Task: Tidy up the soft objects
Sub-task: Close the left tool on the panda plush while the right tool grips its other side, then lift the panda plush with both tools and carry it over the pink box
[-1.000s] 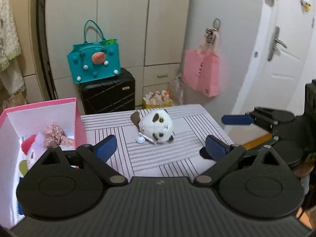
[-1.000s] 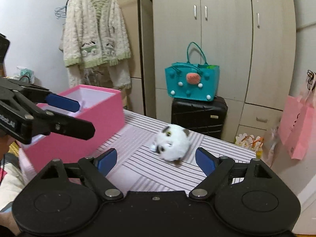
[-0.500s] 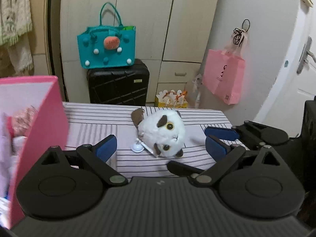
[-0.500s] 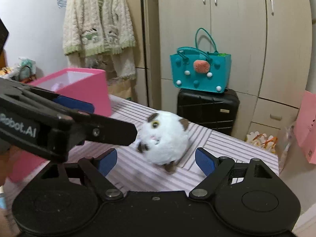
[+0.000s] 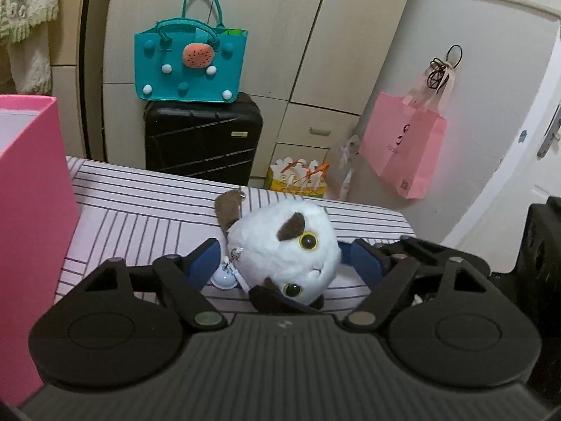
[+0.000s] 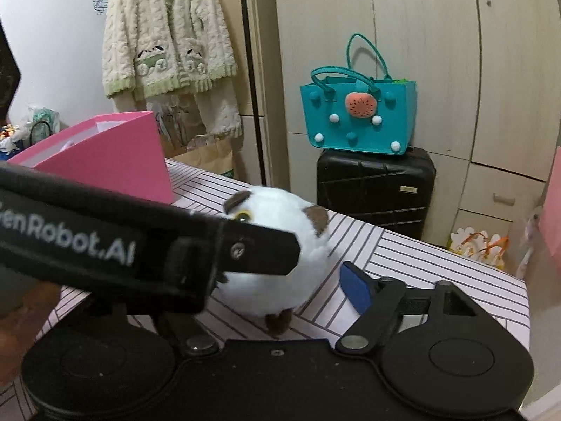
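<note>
From the left wrist view, the round white plush cat with brown ears and yellow eyes [image 5: 291, 249] sits on the striped tabletop [image 5: 140, 210] right between the spread blue pads of the left gripper [image 5: 280, 263], jaws wide and neither pad clearly pressing it, with the pink cardboard box [image 5: 31, 210] close on the left. Over to the right wrist view: the toy lies just ahead of the right gripper [image 6: 280, 291], whose right pad stands apart from the fur and whose left finger is hidden behind the other tool, so its spread looks wide. Roundish, no clear long axis; I judge the left nearer.

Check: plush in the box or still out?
Out. The plush lies on the striped table, between the left gripper's open fingers, beside the box.
</note>
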`<state>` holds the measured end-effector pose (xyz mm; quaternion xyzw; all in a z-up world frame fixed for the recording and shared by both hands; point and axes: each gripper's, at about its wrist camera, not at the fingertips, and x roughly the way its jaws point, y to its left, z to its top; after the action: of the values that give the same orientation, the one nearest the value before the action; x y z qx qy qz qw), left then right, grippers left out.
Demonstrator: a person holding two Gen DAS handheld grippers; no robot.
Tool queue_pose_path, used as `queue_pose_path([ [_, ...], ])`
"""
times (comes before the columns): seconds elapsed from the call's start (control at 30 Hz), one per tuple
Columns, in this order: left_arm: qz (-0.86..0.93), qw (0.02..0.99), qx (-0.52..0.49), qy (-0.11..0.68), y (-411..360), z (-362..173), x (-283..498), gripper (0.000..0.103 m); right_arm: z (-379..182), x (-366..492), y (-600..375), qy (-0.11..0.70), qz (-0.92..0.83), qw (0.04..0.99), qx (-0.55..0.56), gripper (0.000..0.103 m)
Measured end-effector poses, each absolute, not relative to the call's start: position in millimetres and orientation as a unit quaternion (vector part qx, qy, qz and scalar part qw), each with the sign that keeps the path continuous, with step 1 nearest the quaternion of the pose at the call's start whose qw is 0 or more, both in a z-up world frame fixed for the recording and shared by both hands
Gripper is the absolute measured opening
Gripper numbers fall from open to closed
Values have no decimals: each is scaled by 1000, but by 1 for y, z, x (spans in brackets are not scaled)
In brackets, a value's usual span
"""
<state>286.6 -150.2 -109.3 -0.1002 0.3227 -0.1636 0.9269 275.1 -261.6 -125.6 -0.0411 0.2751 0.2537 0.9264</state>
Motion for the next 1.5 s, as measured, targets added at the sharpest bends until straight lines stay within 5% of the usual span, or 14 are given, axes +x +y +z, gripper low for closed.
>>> queue_pose_path([
  [0.4, -160, 928, -97, 323, -154, -115, 286, 59, -126, 267, -255, 267, 246, 930, -53, 63],
  [1.5, -256, 903, -28, 344, -120, -61, 163, 55, -76, 139, -216, 306, 184, 934, -18, 62],
])
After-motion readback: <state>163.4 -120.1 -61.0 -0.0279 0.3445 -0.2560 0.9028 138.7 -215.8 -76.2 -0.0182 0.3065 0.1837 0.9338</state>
